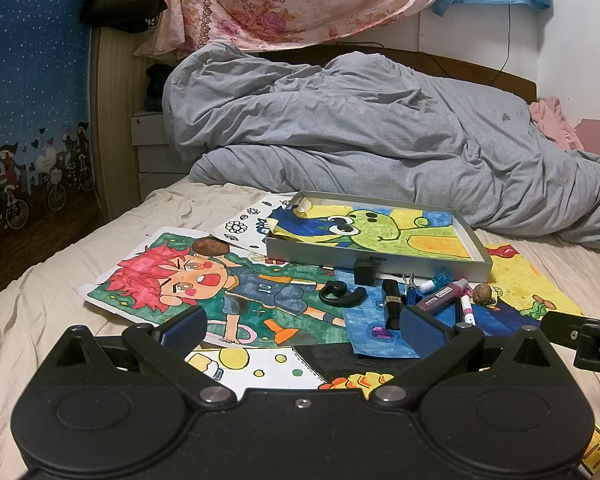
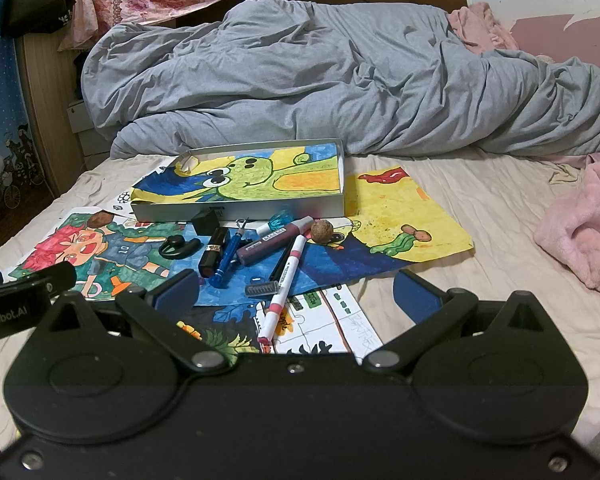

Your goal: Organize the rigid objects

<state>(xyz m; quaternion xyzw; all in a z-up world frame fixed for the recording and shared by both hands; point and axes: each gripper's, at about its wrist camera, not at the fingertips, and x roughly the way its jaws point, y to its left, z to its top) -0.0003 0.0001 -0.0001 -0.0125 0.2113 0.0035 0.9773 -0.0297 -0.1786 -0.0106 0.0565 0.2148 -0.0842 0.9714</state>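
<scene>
lipstick (image 2: 213,250) | marker (image 2: 282,288) | walnut (image 2: 321,231) | lying before shallow box (image 2: 260,210)

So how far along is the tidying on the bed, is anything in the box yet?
Nothing looks sorted yet. The grey box holds only a frog drawing. Neither the left gripper nor the right gripper holds anything; both are open. Still loose on the drawings: the lipstick, blue pen, pink marker, earpiece, black cube and walnut.

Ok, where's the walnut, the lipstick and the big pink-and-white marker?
walnut (image 2: 321,231), right wrist view, middle of its shell
lipstick (image 2: 213,251), right wrist view, black tube near the gold band
pink-and-white marker (image 2: 285,284), right wrist view, middle of its white barrel
</scene>
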